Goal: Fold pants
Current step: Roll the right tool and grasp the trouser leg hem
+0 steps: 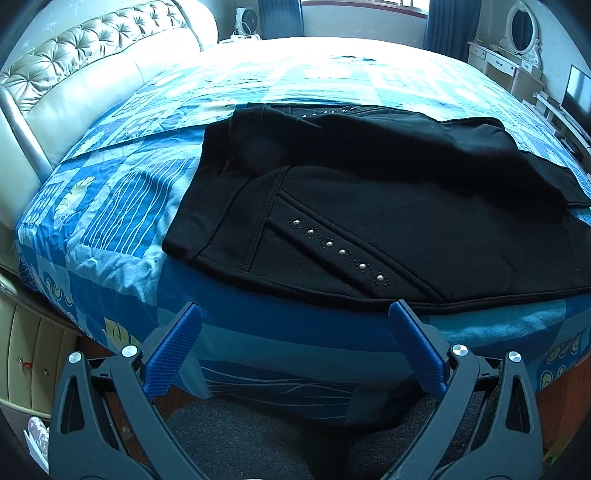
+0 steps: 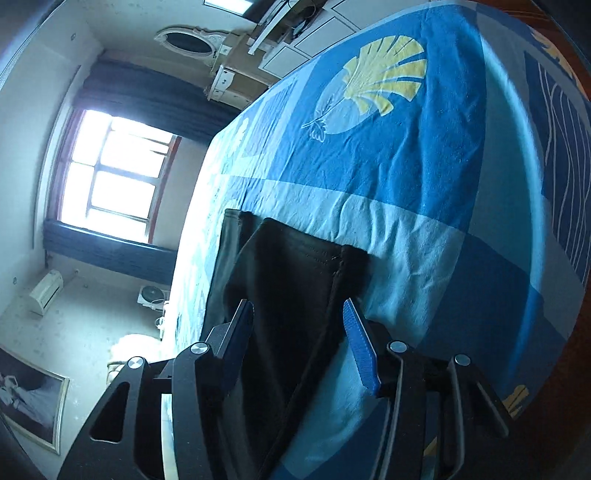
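Observation:
Black pants with a row of metal studs lie on the blue patterned bedspread, waistband to the left, one leg laid over the other toward the far right. My left gripper is open and empty, at the bed's near edge just short of the pants' hem side. In the right wrist view, rolled sideways, a black leg end lies on the bedspread. My right gripper is open with its blue fingers on either side of that leg end, not closed on it.
A padded cream headboard runs along the bed's left side. A white dresser with an oval mirror and a screen stand at the right. A window with dark curtains and a fan are beyond the bed.

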`<state>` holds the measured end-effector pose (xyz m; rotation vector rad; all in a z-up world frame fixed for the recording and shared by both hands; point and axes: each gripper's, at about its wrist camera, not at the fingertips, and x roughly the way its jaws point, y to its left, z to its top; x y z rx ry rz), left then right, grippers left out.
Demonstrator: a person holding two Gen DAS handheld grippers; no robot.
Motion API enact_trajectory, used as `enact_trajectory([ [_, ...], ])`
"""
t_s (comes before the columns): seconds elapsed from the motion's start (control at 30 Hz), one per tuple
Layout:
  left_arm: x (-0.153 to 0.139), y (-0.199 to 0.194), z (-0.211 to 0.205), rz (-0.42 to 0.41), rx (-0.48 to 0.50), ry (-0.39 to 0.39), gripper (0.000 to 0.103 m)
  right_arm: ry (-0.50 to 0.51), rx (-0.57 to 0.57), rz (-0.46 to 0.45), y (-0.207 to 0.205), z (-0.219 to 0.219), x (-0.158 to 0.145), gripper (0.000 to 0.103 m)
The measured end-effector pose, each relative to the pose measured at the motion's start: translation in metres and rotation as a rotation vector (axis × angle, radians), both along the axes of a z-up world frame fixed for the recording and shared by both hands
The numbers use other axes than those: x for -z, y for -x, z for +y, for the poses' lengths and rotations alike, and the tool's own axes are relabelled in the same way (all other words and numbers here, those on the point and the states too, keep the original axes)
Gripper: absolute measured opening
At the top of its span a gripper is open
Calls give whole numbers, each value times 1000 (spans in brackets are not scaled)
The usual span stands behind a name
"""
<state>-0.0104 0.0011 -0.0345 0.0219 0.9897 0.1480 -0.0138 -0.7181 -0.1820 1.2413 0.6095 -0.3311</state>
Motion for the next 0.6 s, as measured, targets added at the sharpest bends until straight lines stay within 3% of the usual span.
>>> enact_trajectory([
  [0.23, 3, -1, 13, 14, -51, -8, 101, -17, 74, 2, -11, -6, 18, 52],
  [0.33, 4, -4, 14, 25, -58, -9, 101, 12, 40, 35, -15, -7, 17, 19],
  [0.37, 5, -5, 13, 26, -56, -7, 101, 18, 36, 40, -17, -7, 17, 15],
  [0.6, 4, -8, 7, 14, -37, -5, 101, 87, 74, 66, 12, -12, 12, 12],
])
